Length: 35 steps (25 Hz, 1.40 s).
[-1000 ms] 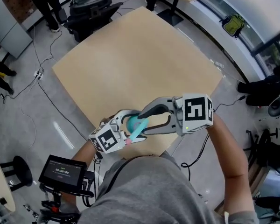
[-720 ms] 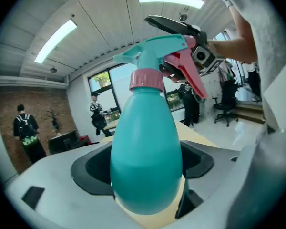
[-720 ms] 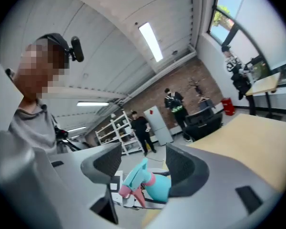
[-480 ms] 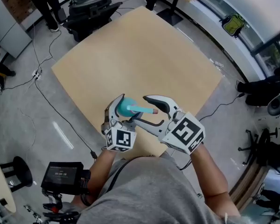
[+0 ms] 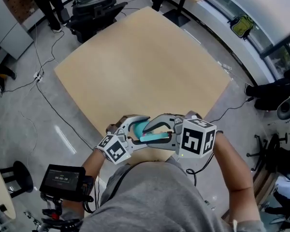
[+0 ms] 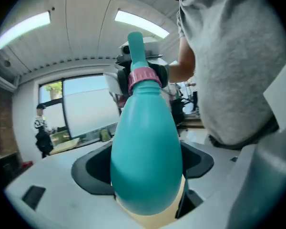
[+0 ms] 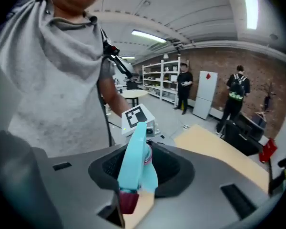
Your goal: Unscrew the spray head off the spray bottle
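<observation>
Spray bottle [image 6: 145, 156] clamped by its teal body in left tool [image 5: 138, 128]. Right tool [image 5: 153, 132] jaws have just been closing, now gripping spray head [image 7: 133, 161] between them.

Your right claw [image 5: 149, 133] stood open, clear of the spray head [image 5: 157, 137], half a second ago. Its jaws have just been closing and now clamp that head. The spray bottle [image 5: 138, 126] has dropped toward 6 o'clock. Your left claw [image 5: 135, 131] has rolled, its marker cube shifting from 6 to 8 o'clock of the bottle.
</observation>
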Motion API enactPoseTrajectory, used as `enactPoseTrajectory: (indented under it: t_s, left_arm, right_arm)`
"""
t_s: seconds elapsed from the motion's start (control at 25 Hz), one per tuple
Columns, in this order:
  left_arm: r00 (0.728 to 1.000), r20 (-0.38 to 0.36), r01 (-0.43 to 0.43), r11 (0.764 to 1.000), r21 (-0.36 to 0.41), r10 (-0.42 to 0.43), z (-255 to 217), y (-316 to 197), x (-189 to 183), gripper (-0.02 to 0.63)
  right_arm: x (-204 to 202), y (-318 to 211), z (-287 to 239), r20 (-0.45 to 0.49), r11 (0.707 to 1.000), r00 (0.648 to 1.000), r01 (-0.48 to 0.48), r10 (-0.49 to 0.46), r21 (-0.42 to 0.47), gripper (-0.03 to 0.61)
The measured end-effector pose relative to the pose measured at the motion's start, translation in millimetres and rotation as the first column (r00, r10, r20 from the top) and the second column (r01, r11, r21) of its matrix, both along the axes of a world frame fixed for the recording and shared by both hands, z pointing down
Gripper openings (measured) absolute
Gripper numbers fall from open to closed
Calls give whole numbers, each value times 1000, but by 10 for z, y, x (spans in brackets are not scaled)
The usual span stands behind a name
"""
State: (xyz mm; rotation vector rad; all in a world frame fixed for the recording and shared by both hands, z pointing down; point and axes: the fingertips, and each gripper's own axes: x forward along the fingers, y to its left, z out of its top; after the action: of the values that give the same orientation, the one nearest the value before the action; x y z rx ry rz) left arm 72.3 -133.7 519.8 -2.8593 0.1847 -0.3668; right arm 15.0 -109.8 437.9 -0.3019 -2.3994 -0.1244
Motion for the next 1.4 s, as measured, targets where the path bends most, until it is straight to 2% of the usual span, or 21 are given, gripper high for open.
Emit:
enactPoseTrajectory:
  t_s: [0.12,0.2,0.28,0.44,0.6,0.8,0.88,0.96,1.08,1.2,1.32,1.4]
  left_arm:
    - [973,50,-224,974,-34,225,28,419,7,388]
    - [957,76,-279,959,-40,281,62,513,16,388]
    - [959,71,-272,961,-45,275,131,388,108,388]
    - [979,44,-194,979,-68,197,355,17,296,388]
    - [994,39,-92,983,-161,100,775,-146,315,388]
    - [998,54,39,972,-233,-27,1213,-280,300,388]
    - [994,62,104,966,-236,-92,1327,-376,293,388]
    - [982,71,186,951,-248,-174,1483,-499,262,388]
    - [951,96,308,906,-289,-293,1765,-617,163,388]
    - [924,123,381,871,-311,-361,1964,-661,61,388]
    - [910,125,414,852,-320,-395,2044,-655,16,388]
    - [900,126,434,841,-322,-417,2089,-656,-28,388]
  right_arm:
    - [86,242,-132,-6,979,986,163,-165,-121,135]
    - [115,259,-225,-2,963,979,202,-205,-176,135]
    - [203,122,-195,-14,961,978,204,-210,-187,135]
    - [400,-228,-88,-27,972,983,175,-182,-156,135]
    - [508,-468,-208,-40,993,994,96,-99,-74,134]
    - [604,-761,-361,-5,999,1000,-30,30,14,135]
    - [648,-859,-436,15,996,997,-74,74,47,135]
    - [686,-936,-498,41,989,991,-132,130,64,135]
    - [729,-1026,-450,57,967,970,-242,238,79,135]
    - [787,-1145,-256,42,929,938,-347,345,125,135]
    - [916,-1314,98,4,861,889,-445,458,247,135]
    - [993,-1405,431,-25,811,857,-478,515,338,135]
